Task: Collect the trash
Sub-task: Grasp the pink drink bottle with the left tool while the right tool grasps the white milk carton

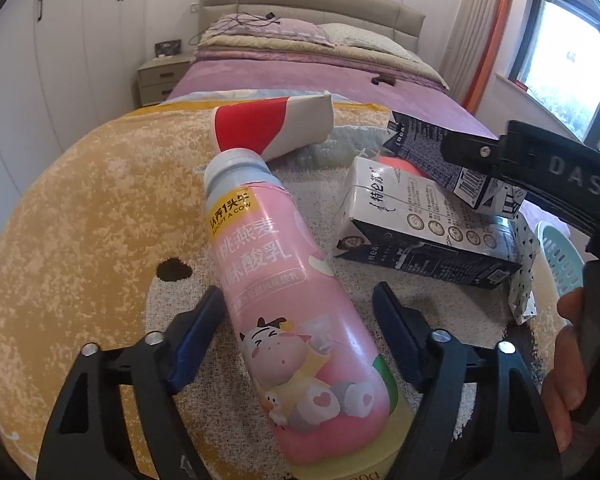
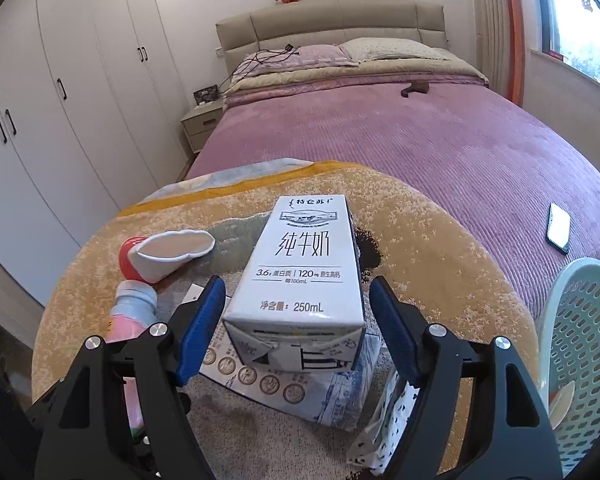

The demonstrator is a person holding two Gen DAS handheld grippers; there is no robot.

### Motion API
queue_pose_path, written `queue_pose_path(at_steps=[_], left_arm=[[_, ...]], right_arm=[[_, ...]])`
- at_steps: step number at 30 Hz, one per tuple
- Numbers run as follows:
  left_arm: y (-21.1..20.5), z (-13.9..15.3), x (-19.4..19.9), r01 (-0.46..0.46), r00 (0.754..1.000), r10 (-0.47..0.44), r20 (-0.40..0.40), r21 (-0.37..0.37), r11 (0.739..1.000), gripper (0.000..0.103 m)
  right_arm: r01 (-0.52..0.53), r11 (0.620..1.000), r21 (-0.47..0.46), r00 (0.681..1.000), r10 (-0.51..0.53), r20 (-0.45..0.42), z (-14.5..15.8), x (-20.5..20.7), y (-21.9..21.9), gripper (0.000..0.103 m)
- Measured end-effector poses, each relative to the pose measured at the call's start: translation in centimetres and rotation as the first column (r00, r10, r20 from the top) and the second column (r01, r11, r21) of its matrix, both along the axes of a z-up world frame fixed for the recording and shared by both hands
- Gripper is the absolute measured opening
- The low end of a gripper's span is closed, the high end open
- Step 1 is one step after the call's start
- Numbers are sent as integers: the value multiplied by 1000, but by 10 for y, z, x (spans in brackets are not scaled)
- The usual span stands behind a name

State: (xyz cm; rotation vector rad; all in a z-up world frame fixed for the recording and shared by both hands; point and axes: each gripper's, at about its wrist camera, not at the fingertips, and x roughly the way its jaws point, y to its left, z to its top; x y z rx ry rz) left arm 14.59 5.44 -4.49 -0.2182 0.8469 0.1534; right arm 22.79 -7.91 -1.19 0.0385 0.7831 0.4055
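A pink yogurt bottle [image 1: 296,320] lies on a yellow patterned blanket [image 1: 100,208], between the open fingers of my left gripper [image 1: 300,300], which do not touch it. A crushed red and white paper cup [image 1: 272,126] lies beyond its cap. My right gripper [image 2: 298,296] is open around a white milk carton [image 2: 300,272] that rests on a second, flattened carton [image 2: 320,396]. The bottle [image 2: 134,308] and cup [image 2: 168,254] show at the left in the right wrist view. The right gripper's body [image 1: 540,172] shows over the cartons [image 1: 404,216] in the left wrist view.
A pale green perforated basket [image 2: 580,344] stands at the right edge. A spotted paper wrapper [image 2: 388,428] lies beside the flattened carton. A purple bed [image 2: 420,140] stretches behind, with a phone [image 2: 559,229] on it. White wardrobes [image 2: 60,80] line the left wall.
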Motion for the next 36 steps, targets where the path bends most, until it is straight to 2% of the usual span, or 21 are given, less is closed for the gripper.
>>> queue_pose_path(at_steps=[2,4,6,11,15,23,28,31,36], left_arm=[[-2,0,-1,-5,1000,5,1,11,1000,63],[-1,0,-4,-13,1000,13,5,13,1000,55],[2,1,-7,-16,1000,16,11,-6,1000,49],[12,6,-24,-26,998,30,53,-83,996,49],[10,15,-40,-23,996,31,88,-90,996,49],[3,45,-71,23,981,2,192,-131,991,49],[-27,67,-75,72,971,-44,236,-111,991,49],[-56,75,-69,113,966,-89,244,-86,990,49],[-106,88,-52,219,947,-194,255,-76,973,49]], right_arm=[[7,1000,-12,1000,-7,-8,-2,2,2,68],[-5,1000,-13,1000,5,-25,-5,4,3,60],[-5,1000,-23,1000,5,-17,-5,4,1,59],[-1,999,-38,999,3,38,1,-12,-7,56],[-11,1000,0,995,11,96,12,-36,-25,55],[29,996,80,983,-43,179,42,-78,-71,55],[106,989,104,964,-128,232,58,-103,-115,55],[132,977,168,965,-165,202,64,-108,-150,55],[246,953,175,939,-280,201,73,-114,-206,55]])
